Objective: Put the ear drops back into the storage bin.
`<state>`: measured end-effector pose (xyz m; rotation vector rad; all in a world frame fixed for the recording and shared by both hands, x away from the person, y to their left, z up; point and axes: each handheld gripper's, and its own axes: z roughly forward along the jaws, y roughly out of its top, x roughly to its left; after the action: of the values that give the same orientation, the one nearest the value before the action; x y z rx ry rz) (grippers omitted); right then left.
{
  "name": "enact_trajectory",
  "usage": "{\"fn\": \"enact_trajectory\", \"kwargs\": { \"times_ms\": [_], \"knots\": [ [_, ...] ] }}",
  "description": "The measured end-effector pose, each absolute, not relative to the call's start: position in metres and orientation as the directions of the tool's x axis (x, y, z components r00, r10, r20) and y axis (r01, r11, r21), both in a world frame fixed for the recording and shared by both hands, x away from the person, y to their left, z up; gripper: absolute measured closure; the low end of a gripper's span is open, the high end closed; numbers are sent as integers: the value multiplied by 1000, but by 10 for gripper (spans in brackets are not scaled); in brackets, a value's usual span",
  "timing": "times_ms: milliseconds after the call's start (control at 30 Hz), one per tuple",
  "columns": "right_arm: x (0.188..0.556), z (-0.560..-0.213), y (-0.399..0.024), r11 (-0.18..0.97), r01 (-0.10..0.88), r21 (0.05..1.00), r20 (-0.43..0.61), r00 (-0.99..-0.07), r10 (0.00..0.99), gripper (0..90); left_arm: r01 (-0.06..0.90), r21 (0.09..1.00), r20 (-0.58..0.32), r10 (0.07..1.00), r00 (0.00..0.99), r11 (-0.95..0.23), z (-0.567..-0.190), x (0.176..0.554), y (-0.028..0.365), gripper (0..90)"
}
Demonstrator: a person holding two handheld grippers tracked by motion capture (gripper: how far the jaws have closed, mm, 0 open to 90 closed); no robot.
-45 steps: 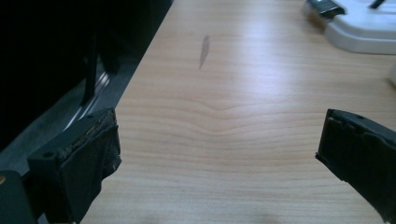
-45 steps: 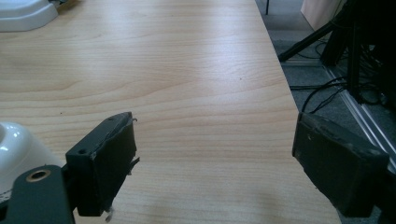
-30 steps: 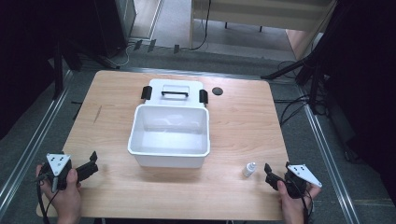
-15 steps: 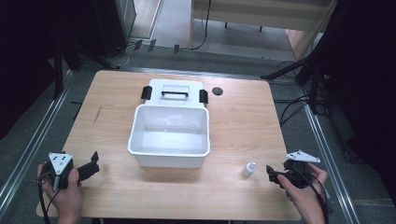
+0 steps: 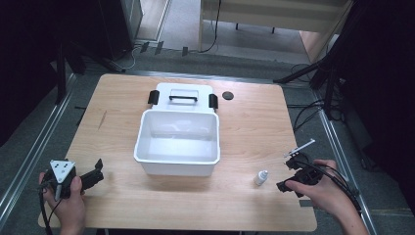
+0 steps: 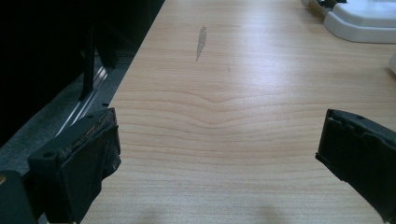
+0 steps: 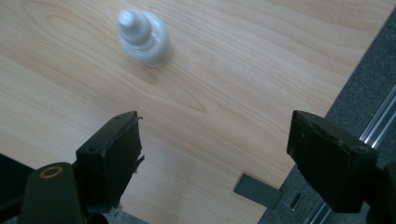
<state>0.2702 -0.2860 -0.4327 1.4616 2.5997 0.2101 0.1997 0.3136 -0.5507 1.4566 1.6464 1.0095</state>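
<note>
1. Tongs first: the right tongs (image 5: 286,182) stand wide apart and hold nothing, tipped down over the table (image 5: 254,122) near its right front corner. In the right gripper view the table's bare wood shows between the two black jaws.
2. The left tongs (image 5: 95,171) are wide too and empty, low over the front left of the table, aimed across plain wood.
3. The small white dropper bottle (image 5: 262,177) stands upright on the table, just beside the right tongs and apart from them, in front of the white tub's (image 5: 177,164) right corner. In the right gripper view the bottle (image 7: 142,39) sits ahead of the jaws and off toward the left one, not between them.
4. Step in hand, as I judge it: lining up on the bottle to pick it up, likely for the open tub. The tub's lid (image 5: 181,93) lies behind it, touching or nearly so.
5. The next move calls for bringing the jaws down around the bottle's body and centring it before closing; a small upright bottle may tip if one jaw nudges it first.
6. No brand, label or writing can be read on the bottle, tub or lid.
</note>
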Motion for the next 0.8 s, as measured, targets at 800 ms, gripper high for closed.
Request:
{"fn": "enact_trajectory", "kwargs": {
  "times_ms": [800],
  "knots": [
    [302,-433,-233,565,814,131,-15,-568,823,502,440,896,-9,994,-113,59,-551,200,313,0]
  ]
}}
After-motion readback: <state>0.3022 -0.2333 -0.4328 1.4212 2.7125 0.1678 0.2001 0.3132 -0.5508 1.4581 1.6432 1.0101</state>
